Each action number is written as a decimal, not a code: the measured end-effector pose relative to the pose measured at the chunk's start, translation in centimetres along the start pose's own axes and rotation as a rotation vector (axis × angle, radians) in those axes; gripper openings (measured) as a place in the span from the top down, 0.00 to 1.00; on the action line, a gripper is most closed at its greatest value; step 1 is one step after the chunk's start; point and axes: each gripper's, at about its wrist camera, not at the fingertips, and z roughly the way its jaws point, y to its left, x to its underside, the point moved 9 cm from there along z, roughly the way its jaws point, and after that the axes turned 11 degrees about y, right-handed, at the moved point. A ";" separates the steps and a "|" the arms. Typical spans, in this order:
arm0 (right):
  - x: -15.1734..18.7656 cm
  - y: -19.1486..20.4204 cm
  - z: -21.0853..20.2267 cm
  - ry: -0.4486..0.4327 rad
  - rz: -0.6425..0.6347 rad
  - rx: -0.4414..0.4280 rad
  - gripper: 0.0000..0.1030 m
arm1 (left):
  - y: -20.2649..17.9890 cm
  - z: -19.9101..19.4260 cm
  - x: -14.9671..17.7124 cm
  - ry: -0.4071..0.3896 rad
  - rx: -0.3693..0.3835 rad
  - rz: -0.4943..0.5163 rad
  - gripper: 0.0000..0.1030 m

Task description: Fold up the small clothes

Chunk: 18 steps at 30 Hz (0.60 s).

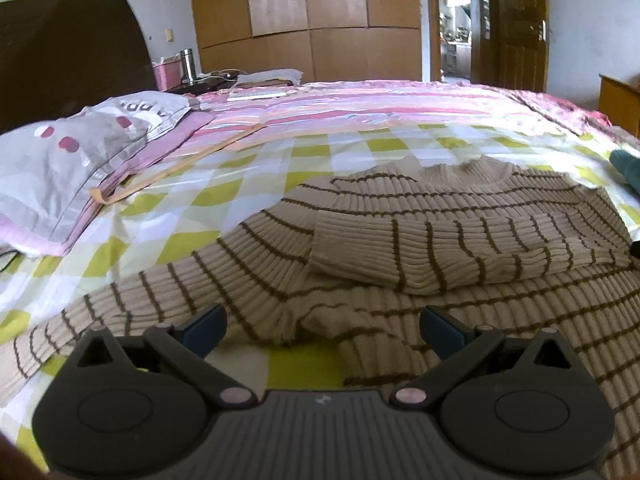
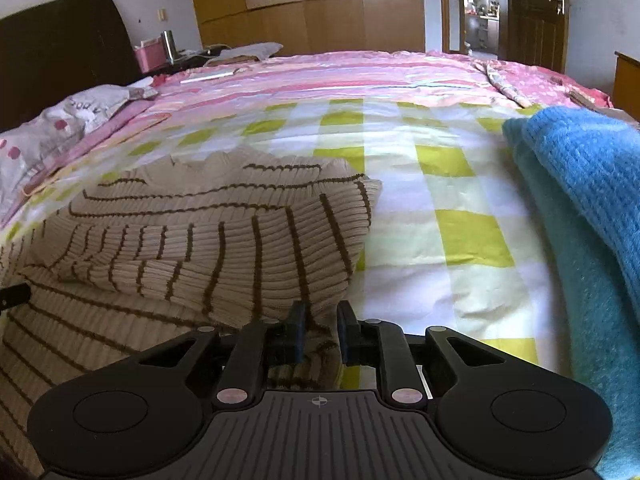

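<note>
A beige ribbed sweater with brown stripes (image 1: 400, 240) lies flat on the checked bed sheet (image 1: 248, 184), one sleeve folded across its chest. My left gripper (image 1: 322, 314) hovers open over the sweater's lower edge, nothing between its fingers. In the right wrist view the sweater (image 2: 200, 220) fills the left side, its folded side bulging up. My right gripper (image 2: 321, 310) sits at the sweater's right edge with its fingers a narrow gap apart. Sweater fabric lies between them, and the pads do not look pressed on it.
A blue knit garment (image 2: 580, 168) lies on the bed right of the sweater; its tip (image 1: 626, 164) shows at the left wrist view's right edge. A grey pillow (image 1: 72, 148) and a thin stick (image 1: 180, 164) lie to the left. Behind are a pink quilt (image 2: 340, 76) and a wardrobe (image 1: 312, 8).
</note>
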 end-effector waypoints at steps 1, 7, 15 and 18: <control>-0.3 0.3 -0.3 -0.009 -0.008 0.003 0.82 | 0.4 -0.1 0.1 -0.002 0.005 -0.018 0.00; -1.4 5.7 -1.4 -0.036 -0.109 -0.055 0.81 | 3.5 -0.5 0.5 -0.003 0.003 -0.090 0.00; -1.7 16.9 0.8 -0.001 -0.284 -0.176 0.81 | 8.4 -1.0 1.2 -0.001 -0.026 -0.206 0.00; -1.8 20.2 1.2 0.005 -0.334 -0.197 0.80 | 10.7 -1.1 1.5 0.004 -0.053 -0.274 0.00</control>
